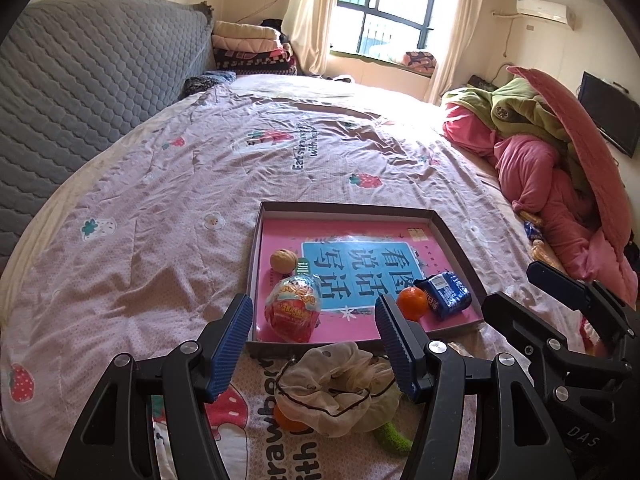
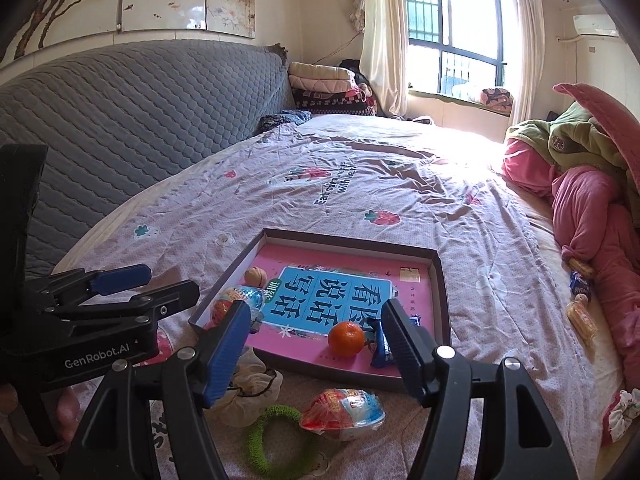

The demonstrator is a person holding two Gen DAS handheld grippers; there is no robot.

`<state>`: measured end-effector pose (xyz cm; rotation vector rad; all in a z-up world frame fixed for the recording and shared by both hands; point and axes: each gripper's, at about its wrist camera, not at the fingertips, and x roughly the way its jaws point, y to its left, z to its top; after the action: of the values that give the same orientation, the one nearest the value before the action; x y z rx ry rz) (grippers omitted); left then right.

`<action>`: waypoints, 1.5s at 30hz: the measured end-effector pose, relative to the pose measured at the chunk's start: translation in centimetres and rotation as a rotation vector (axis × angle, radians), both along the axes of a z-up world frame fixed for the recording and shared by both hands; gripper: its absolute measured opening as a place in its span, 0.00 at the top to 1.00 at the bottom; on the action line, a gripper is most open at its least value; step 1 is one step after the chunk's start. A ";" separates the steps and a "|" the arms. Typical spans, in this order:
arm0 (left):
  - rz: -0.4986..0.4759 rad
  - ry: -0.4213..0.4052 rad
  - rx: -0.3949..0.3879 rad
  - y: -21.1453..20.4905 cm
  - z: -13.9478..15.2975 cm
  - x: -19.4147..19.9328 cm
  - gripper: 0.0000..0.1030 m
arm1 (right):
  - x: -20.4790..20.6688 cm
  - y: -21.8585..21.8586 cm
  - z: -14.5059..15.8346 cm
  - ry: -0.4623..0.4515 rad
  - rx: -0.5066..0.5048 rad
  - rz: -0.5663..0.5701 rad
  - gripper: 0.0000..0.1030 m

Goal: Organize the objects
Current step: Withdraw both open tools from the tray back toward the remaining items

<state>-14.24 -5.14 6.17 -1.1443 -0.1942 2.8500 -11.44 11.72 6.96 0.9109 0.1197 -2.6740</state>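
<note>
Both grippers hang empty over the bed, jaws apart.
The left gripper (image 1: pixel 316 344) and right gripper (image 2: pixel 316 348) grip nothing; the shallow tray (image 1: pixel 460 240) on the strawberry-print bedsheet (image 1: pixel 160 200) holds a tangerine (image 2: pixel 346 338), while a cream scrunchie (image 1: pixel 340 384) lies just outside it, near a curtained window (image 2: pixel 452 40).

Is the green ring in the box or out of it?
Out. The green ring lies on the bedsheet in front of the box, beside a wrapped egg toy.
</note>
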 end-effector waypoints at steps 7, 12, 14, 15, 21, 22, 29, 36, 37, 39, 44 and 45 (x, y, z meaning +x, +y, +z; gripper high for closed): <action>0.004 0.014 -0.014 0.0 0.5 1.3 0.37 | 1.3 0.1 0.7 0.017 -0.003 0.000 0.34; 0.003 0.012 -0.013 0.1 0.7 2.1 0.37 | 2.3 0.4 1.1 0.021 -0.011 0.002 0.33; 0.003 0.012 -0.009 0.0 0.7 2.5 0.37 | 2.7 0.5 1.2 0.026 -0.013 0.000 0.33; 0.005 0.013 -0.007 -0.1 0.7 2.7 0.37 | 2.9 0.5 1.3 0.027 -0.016 -0.001 0.33; 0.000 0.000 -0.012 0.1 0.2 3.6 0.37 | 3.8 0.6 1.3 0.030 -0.013 0.001 0.30; -0.001 -0.001 -0.010 0.0 0.2 3.7 0.37 | 4.0 0.6 1.3 0.031 -0.013 0.000 0.30; 0.011 -0.006 -0.011 -0.5 0.0 4.3 0.37 | 4.7 0.7 1.0 0.026 -0.014 -0.004 0.30; 0.014 -0.013 -0.013 -0.8 -0.2 5.0 0.37 | 5.6 0.6 0.3 0.012 -0.008 0.004 0.30; 0.014 -0.015 -0.014 -0.8 -0.3 5.1 0.37 | 5.7 0.6 0.2 0.010 -0.005 0.004 0.30; 0.013 -0.021 -0.017 -0.8 -0.5 5.3 0.37 | 5.8 0.6 0.0 0.005 -0.002 0.004 0.30; 0.007 -0.041 -0.017 -0.8 -1.3 5.7 0.37 | 6.2 0.8 -0.6 -0.006 0.005 0.001 0.30; 0.008 -0.044 -0.014 -0.9 -1.4 5.8 0.37 | 6.3 0.8 -0.7 -0.009 0.006 0.002 0.30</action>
<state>-8.46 -6.02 4.74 -1.2121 -0.1809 2.8392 -5.18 12.54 6.22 0.9241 0.1258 -2.6692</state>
